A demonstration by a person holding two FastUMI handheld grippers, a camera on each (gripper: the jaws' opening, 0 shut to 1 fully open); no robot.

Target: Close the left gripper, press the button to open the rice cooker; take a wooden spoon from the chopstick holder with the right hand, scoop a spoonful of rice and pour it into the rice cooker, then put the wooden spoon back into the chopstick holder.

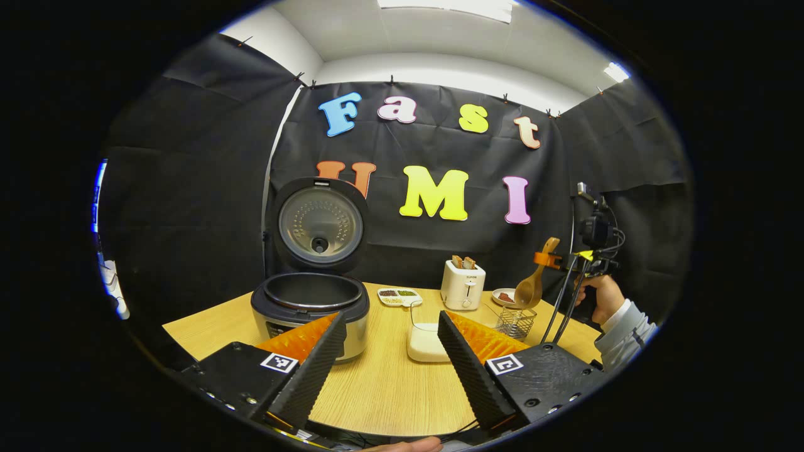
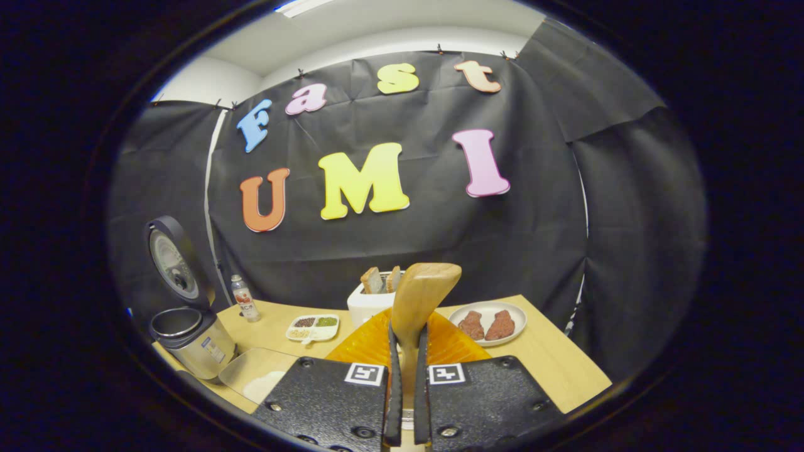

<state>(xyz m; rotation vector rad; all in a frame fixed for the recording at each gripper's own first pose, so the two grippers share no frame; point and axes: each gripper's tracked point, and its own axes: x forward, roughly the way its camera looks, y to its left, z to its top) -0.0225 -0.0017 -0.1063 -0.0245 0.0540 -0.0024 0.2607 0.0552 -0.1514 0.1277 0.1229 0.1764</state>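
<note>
Left gripper: its black ribbed fingers were held wide apart with nothing between them, low over the light wooden table, just in front of the rice cooker.
Rice cooker: the round silver-and-black rice cooker was seen on the table with its lid raised upright and the dark inner pot exposed.
Right gripper: its fingers were pressed nearly together on the handle of the light brown wooden spoon.
Wooden spoon: in the left gripper view it was lifted, bowl downward, just above the wire-mesh chopstick holder, well to the right of the rice cooker.
Rice: a white rectangular container was placed just right of the rice cooker; its contents could not be made out.
Others: a white toaster holding bread was placed behind that container.
</note>
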